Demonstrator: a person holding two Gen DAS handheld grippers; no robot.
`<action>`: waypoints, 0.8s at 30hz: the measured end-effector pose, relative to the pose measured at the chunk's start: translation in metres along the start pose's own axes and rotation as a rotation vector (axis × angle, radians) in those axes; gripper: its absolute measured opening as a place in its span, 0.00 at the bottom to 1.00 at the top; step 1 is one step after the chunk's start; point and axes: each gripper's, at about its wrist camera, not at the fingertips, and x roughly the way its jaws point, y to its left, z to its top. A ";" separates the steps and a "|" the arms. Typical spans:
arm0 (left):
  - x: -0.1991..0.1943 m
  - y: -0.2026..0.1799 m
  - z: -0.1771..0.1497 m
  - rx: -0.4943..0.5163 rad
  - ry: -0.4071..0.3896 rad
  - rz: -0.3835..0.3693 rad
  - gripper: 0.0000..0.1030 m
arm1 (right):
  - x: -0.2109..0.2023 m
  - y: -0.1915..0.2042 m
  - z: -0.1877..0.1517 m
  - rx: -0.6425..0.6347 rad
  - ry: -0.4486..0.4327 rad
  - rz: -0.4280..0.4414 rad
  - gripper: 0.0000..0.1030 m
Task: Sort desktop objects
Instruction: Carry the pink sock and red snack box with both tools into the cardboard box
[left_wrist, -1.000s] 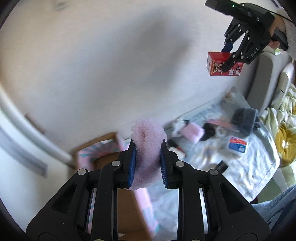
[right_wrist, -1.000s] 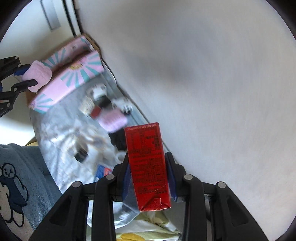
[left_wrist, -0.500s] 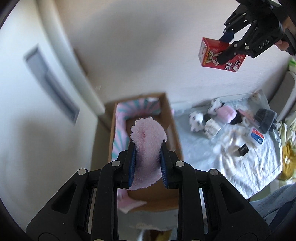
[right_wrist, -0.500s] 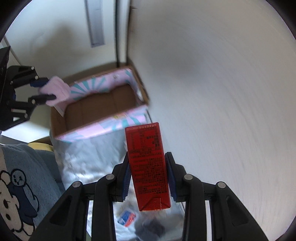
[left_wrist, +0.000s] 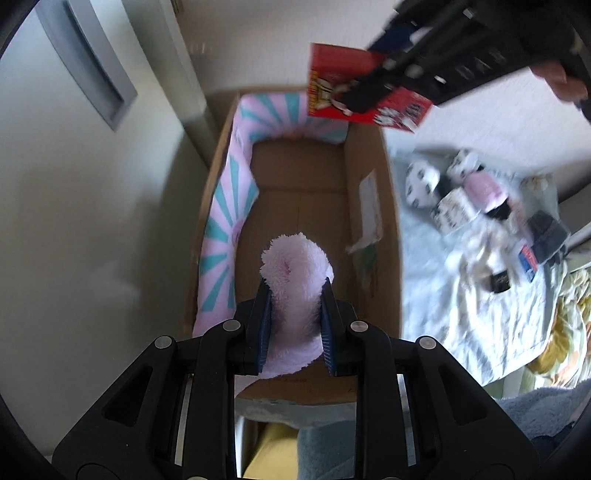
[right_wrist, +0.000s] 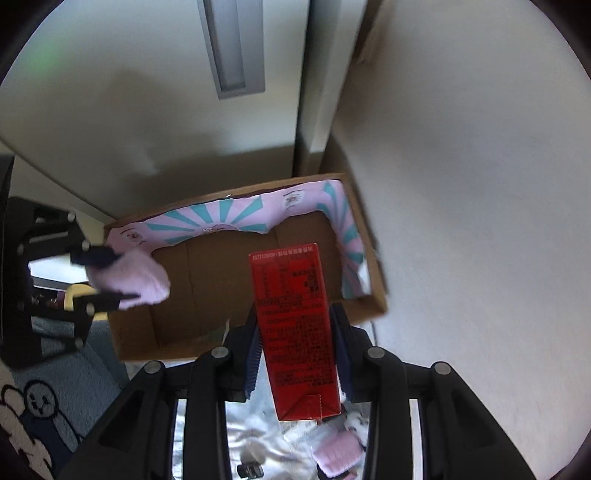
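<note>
While both point steeply down over the open brown cardboard box with pink-and-teal flaps, the left hand-held gripper pinches a fluffy pink plush cloth, and the right hand-held gripper pinches a red printed carton above the box's far end

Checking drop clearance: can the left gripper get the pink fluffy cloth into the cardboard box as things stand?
Probably yes. The left gripper holds the pink cloth above the open cardboard box, whose floor looks bare; the red carton hangs over the far end.

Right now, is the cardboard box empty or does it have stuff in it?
Nearly empty: the cardboard box shows a bare brown floor, only paper scraps by one wall.
</note>
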 end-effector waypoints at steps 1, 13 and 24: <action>0.006 0.000 -0.001 -0.008 0.028 0.002 0.20 | 0.011 0.000 0.006 -0.007 0.015 0.006 0.31; 0.043 0.009 -0.003 -0.092 0.147 -0.041 0.20 | 0.067 0.001 0.027 -0.038 0.089 0.039 0.31; 0.045 0.008 -0.003 -0.108 0.168 -0.043 0.22 | 0.077 0.000 0.037 -0.024 0.093 0.058 0.31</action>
